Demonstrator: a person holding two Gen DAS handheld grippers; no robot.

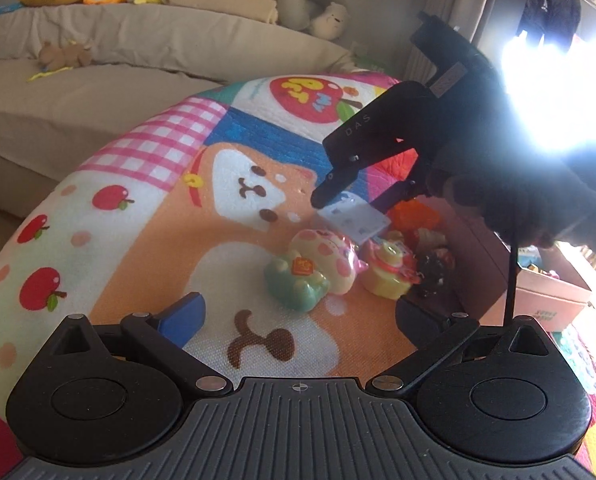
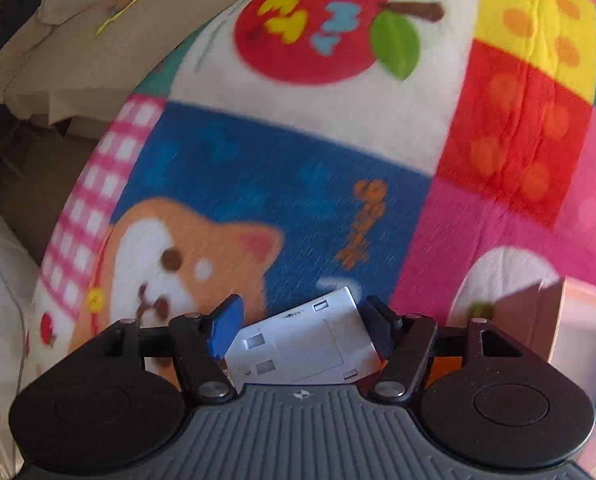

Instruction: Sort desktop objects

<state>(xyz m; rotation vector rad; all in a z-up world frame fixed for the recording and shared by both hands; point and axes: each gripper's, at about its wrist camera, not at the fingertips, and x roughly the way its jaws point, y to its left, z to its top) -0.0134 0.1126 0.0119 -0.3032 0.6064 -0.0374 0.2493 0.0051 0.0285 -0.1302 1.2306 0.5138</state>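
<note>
- Several small toys lie in a cluster on the patchwork cartoon-print fleece blanket (image 1: 145,216) just ahead of the left gripper (image 1: 298,316), so most of the sorting looks undone.
- A pink-and-white cardboard box (image 1: 554,300) stands off to that gripper's right, beyond the cluster; I judge it a likely bin, though its contents are too small to tell.
- The right gripper (image 2: 302,328), held in a dark-gloved hand (image 1: 510,208), tips steeply down over the far side of the pile.
- Between its fingers sits a flat white plastic card-like piece with small square cut-outs (image 2: 306,344); the blue pad and the black pad stand at its two sides, but whether they press on it I cannot tell.
- The left gripper's fingers are wide apart with nothing between them, angled gently down toward the toys.
- Nearest ahead of it are a pink-spotted cream cat figure on a mint-green base (image 1: 318,268) and a yellow round toy with a pink rim (image 1: 390,272).
- Smallest, a dark tangled trinket (image 1: 434,272) lies at the cluster's right edge.
</note>
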